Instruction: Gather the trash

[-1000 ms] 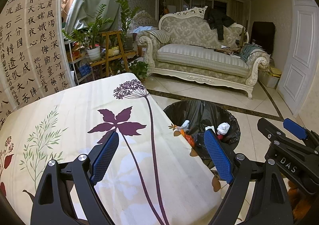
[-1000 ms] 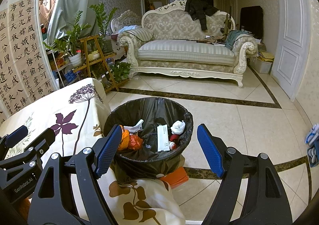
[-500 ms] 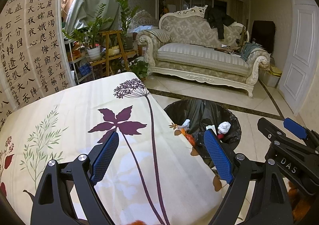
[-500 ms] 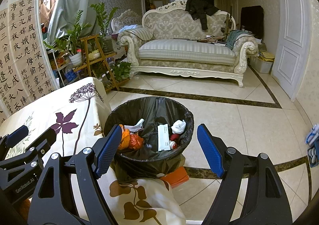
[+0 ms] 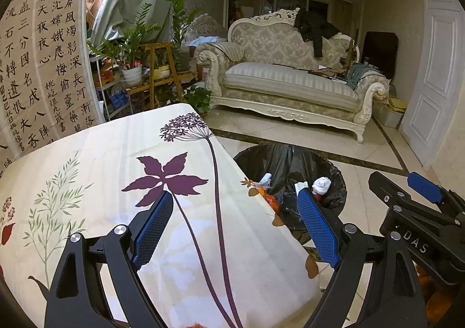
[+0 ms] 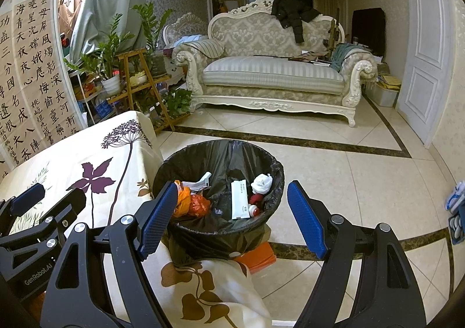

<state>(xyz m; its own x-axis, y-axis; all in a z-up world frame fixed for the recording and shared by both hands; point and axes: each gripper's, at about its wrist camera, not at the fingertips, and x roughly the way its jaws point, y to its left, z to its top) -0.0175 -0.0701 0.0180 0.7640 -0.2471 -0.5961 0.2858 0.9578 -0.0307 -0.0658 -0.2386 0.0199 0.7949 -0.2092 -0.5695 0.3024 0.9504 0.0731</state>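
Observation:
A bin with a black liner (image 6: pixel 270 165) stands on the floor beside the table; it also shows in the left wrist view (image 5: pixel 334 174). Inside lie an orange bag (image 6: pixel 191 203), a white packet (image 6: pixel 239 198), a crumpled white tissue (image 6: pixel 261 182) and small red pieces. My right gripper (image 6: pixel 231 217) is open and empty, held above the bin's near rim. My left gripper (image 5: pixel 235 223) is open and empty above the floral tablecloth (image 5: pixel 101 165) near the table's right edge. The right gripper's body shows at the right of the left wrist view (image 5: pixel 418 211).
A cream sofa (image 6: pixel 276 75) stands across the tiled floor, with a plant stand (image 6: pixel 139 81) to its left. A calligraphy screen (image 5: pixel 37 66) stands behind the table. A white door (image 6: pixel 421 46) is at the right. An orange box (image 6: pixel 258 255) lies under the bin.
Both views have shifted only very slightly; the bin sits a touch lower and closer in the right wrist view. Both grippers stay open and empty.

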